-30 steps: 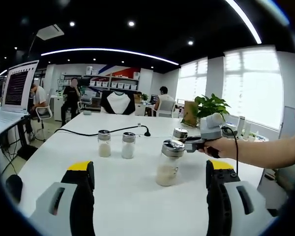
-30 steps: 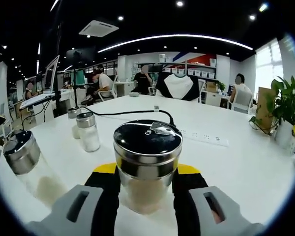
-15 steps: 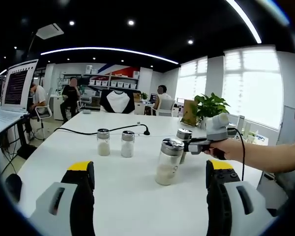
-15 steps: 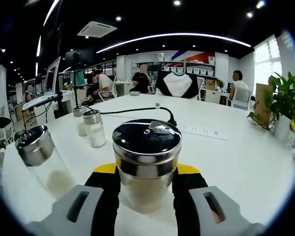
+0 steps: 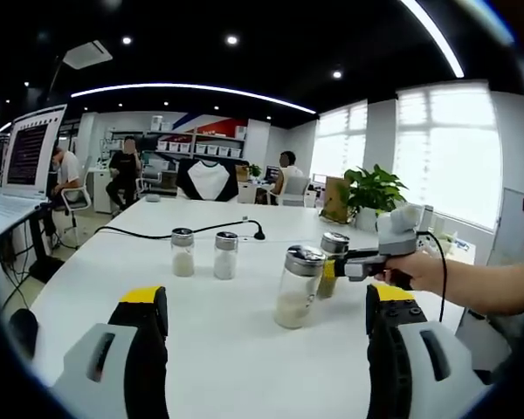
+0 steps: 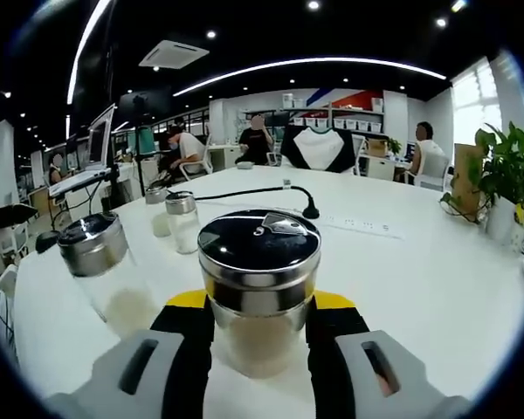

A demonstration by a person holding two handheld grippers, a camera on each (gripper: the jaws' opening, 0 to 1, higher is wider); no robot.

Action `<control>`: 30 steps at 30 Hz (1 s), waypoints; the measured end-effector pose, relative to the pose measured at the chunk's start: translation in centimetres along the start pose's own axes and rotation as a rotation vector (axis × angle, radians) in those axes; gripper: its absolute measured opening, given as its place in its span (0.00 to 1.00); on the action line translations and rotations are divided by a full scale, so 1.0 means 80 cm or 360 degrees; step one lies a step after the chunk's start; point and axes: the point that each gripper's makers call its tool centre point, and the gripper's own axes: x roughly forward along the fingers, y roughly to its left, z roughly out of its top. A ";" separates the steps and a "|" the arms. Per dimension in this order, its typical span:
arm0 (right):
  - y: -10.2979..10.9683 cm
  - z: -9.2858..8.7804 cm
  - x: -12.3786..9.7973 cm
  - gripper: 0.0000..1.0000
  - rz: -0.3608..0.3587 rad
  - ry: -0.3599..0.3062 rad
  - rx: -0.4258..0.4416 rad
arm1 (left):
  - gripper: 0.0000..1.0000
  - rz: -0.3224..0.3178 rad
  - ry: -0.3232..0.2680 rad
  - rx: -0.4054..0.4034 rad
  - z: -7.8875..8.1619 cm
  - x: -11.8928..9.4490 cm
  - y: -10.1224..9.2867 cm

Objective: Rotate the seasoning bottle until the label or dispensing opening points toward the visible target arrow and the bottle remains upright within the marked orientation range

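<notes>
Office room with people seated at far desks, a white table (image 5: 236, 340) up front, potted plant (image 5: 373, 189) at its far right. Right tongs (image 6: 260, 336) grip the seasoning bottle (image 6: 259, 284) upright between both pads, steel lid on top, white powder inside; left tongs (image 5: 266, 327) hang open over bare table, near side. Second steel-lidded jar (image 6: 106, 275) stands just left of the held bottle, two small shakers (image 5: 203, 254) side by side farther left, black cable (image 5: 192, 232) behind them.

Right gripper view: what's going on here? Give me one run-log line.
right gripper: shut on seasoning bottle | bottle: upright | left gripper: open, idle | table: three more shakers
</notes>
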 end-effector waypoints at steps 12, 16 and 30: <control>0.010 -0.011 -0.020 0.40 0.0021 0.0011 0.0027 | 0.99 0.0002 -0.0002 -0.0003 0.002 0.000 0.000; 0.018 -0.014 -0.028 0.40 0.0022 -0.0007 0.0036 | 0.99 -0.0001 0.0003 -0.0004 0.000 0.000 -0.001; 0.025 -0.020 -0.038 0.40 0.0000 -0.0023 0.0047 | 0.99 -0.0022 0.0000 -0.0010 0.002 0.003 -0.004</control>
